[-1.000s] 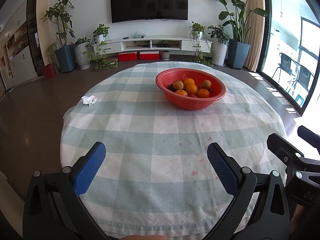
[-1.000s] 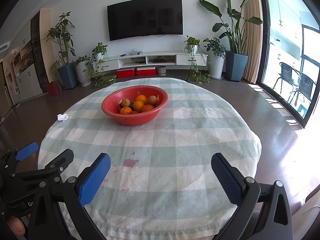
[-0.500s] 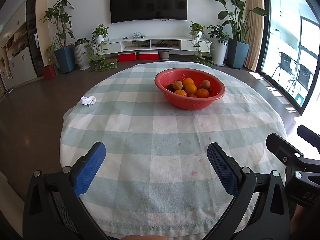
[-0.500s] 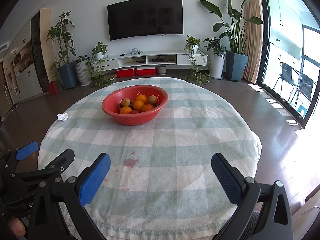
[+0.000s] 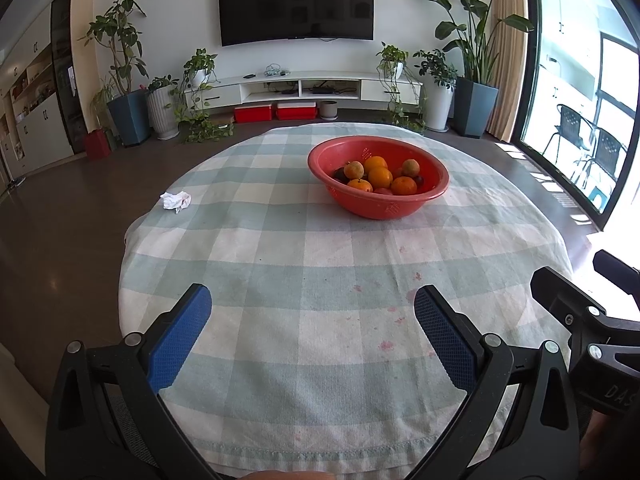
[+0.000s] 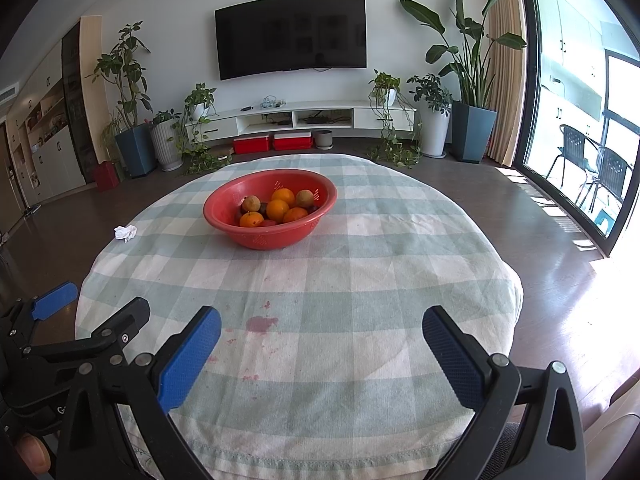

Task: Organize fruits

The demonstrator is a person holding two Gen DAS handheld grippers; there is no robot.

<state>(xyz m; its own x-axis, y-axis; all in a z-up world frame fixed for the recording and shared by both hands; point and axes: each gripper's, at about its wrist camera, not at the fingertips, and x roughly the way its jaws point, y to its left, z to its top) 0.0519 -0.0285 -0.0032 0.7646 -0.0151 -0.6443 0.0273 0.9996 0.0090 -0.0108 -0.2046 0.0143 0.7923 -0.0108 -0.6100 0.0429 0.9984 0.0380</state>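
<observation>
**Both tongs wait at the near edge, fruit bowl well ahead**

Nearest the cameras, the left tongs (image 5: 313, 320) and the right tongs (image 6: 321, 342) hover over the near edge of the round tabletop (image 6: 400, 280), each spread wide with nothing between its blue pads. They sit side by side: the right tongs' black frame shows at the right edge of the left wrist view, and the left tongs appear at the lower left of the right wrist view.

Beyond them lies bare checked cloth marked with a few reddish stains (image 6: 262, 324). Farther on, past the middle of the tabletop, stands the red bowl (image 5: 378, 208), holding oranges and a few smaller brownish and dark fruits (image 5: 380, 178). A crumpled white tissue (image 5: 176, 201) lies off to the left, near the tabletop's edge.

The bowl lies forward and slightly right of the left tongs, forward and slightly left of the right tongs, so it sits roughly between the two, well apart from both. Neither looks clearly nearer; either would need a long forward reach. The bowl is round, with no long axis to line up on.
</observation>
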